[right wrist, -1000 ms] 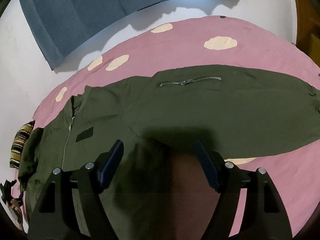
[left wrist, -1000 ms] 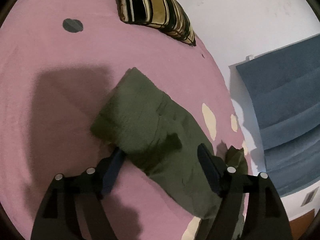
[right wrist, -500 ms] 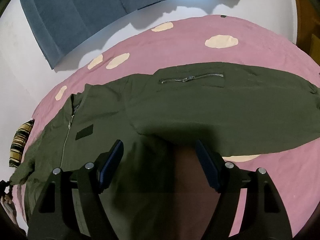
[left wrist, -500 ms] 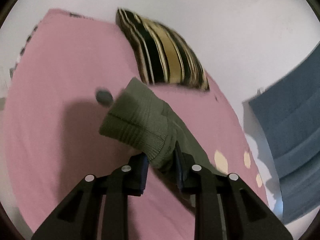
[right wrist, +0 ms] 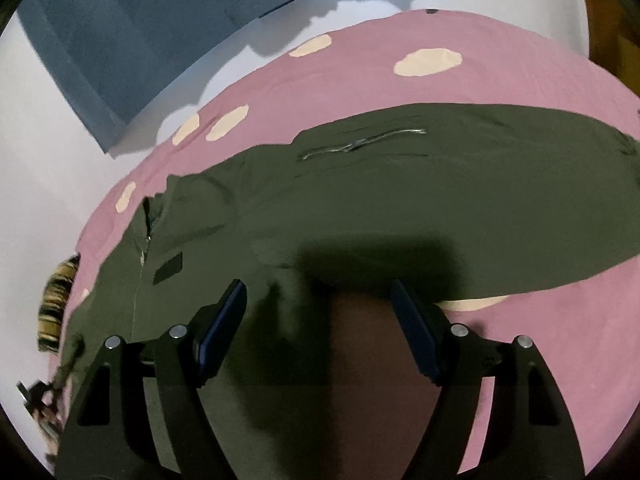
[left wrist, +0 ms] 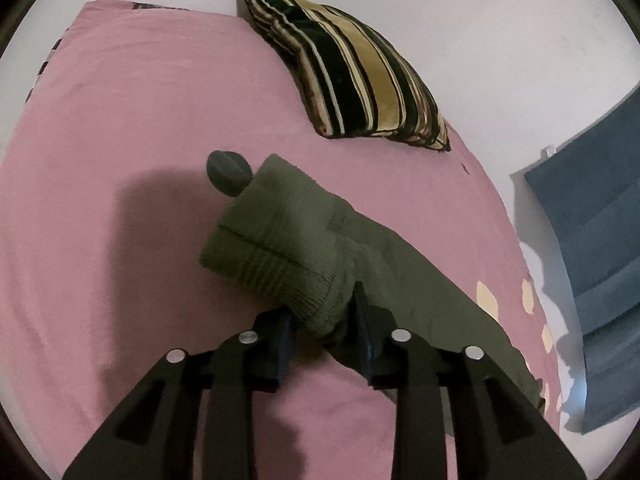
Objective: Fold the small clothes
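An olive green jacket (right wrist: 420,200) lies spread on a pink bedsheet (right wrist: 360,64), with a zip pocket and a front zip showing. My left gripper (left wrist: 322,320) is shut on the jacket's ribbed sleeve cuff (left wrist: 276,240) and holds it lifted above the sheet (left wrist: 120,160). My right gripper (right wrist: 320,312) is open and empty, hovering above the jacket's lower body, with one sleeve stretched across to the right.
A striped black and gold cushion (left wrist: 348,68) leans at the head of the bed against a white wall; it also shows in the right wrist view (right wrist: 56,304). A blue towel (left wrist: 592,240) hangs on the wall. A dark spot (left wrist: 226,168) marks the sheet.
My left gripper closed on the sleeve cuff and lifted it off the sheet. My right gripper stayed open and shifted slightly over the jacket.
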`<state>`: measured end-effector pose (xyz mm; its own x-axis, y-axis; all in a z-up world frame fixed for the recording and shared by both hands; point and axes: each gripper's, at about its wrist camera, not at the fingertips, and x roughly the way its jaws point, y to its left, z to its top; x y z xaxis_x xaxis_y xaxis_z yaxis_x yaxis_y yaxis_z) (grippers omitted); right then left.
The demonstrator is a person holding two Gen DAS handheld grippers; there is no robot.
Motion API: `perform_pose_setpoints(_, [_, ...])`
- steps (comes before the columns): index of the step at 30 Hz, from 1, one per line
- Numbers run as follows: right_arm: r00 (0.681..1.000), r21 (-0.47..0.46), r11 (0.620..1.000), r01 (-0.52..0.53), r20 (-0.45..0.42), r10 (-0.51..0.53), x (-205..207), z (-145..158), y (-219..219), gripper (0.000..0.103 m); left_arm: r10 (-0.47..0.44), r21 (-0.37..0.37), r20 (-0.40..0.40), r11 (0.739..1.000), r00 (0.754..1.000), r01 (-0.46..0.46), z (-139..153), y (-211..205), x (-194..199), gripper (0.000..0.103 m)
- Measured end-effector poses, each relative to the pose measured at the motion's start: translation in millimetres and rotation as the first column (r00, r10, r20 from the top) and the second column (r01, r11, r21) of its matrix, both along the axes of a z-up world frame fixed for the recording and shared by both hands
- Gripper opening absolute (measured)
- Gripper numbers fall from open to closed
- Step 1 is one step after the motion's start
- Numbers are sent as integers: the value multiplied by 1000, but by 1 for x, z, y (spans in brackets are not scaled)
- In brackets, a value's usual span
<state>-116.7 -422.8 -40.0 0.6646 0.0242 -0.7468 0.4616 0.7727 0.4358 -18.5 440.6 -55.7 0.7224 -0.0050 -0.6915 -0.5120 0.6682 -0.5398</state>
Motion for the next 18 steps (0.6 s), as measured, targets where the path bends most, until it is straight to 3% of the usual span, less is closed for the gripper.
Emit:
perform_pose_setpoints(5, [996, 53, 996, 76, 35, -78, -26, 8, -33, 76, -22, 0, 9, 1000, 1000, 22, 3, 7, -17, 49])
perform_pose_setpoints(10, [978, 79, 979, 190, 68, -196, -62, 18, -75, 81, 47, 82, -16, 996, 999, -46, 7, 21, -37, 60])
perform_pose_setpoints(15, [926, 148, 926, 348, 102, -364, -111, 19, -128, 81, 79, 102, -8, 992, 997, -77, 15, 25, -46, 60])
perform_pose_setpoints(18, [877, 207, 874, 439, 113, -467, -139, 14, -155, 81, 52, 165, -7, 985, 999, -50, 25, 5, -35, 62])
